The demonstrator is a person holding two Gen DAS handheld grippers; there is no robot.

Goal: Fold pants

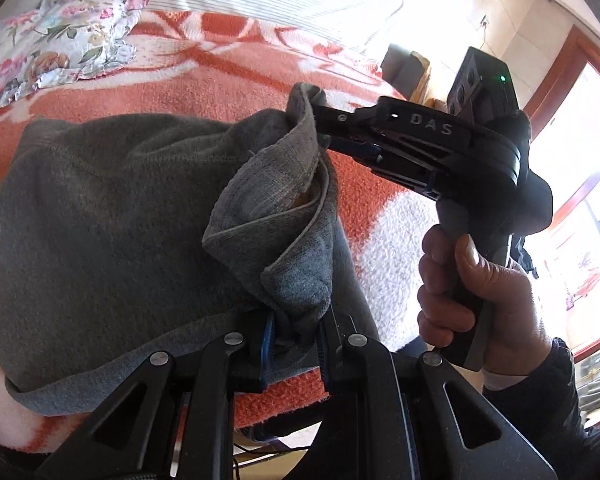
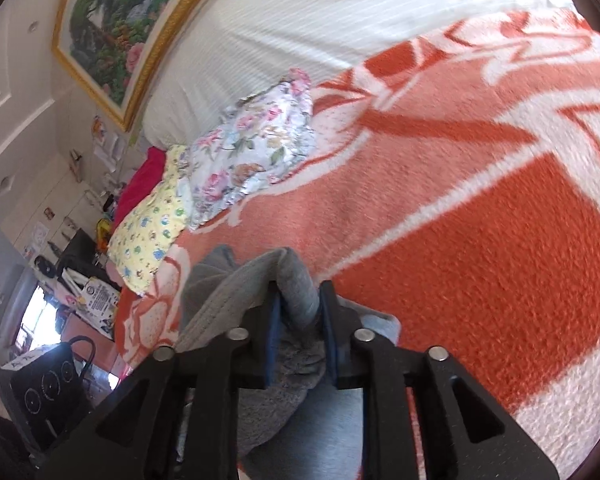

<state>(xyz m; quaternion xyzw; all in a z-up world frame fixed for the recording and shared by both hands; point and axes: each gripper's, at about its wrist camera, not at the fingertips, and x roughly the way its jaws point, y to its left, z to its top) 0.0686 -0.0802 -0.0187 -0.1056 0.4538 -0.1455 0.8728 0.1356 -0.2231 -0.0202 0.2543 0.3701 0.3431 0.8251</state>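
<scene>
On the bed (image 2: 480,240), an orange-and-white fleece blanket (image 1: 380,216) with a large leaf or flower pattern covers the mattress; beyond it a white, finely striped cover (image 2: 300,20) runs across the far side. Grey pants (image 1: 100,220) lie spread over the blanket, their bulk toward the left of the left wrist view, with one edge lifted and bunched.

Left claw (image 1: 296,336): blue-padded fingers pinch a fold of the grey fabric, clenched on the pants. Right claw (image 1: 320,128), seen from the left camera, grips the top of the same raised edge; a person's hand (image 1: 480,300) with a dark sleeve holds its handle. In the right wrist view, a roll of grey cloth sits between the right claw's blue pads (image 2: 274,320) and touches both.

Floral pillow (image 2: 256,148) rests on the blanket near the striped cover. Beside it sits a yellow cushion with small printed figures (image 2: 148,236), and a red cloth (image 2: 140,184) lies behind that.

Room: a gold-framed landscape picture (image 2: 116,28) hangs on a pale panelled wall. A cluttered area with boxes and papers sits below at the bedside, too small to itemise. A bright window with a reddish frame (image 1: 580,184) glares at the right of the left wrist view.
</scene>
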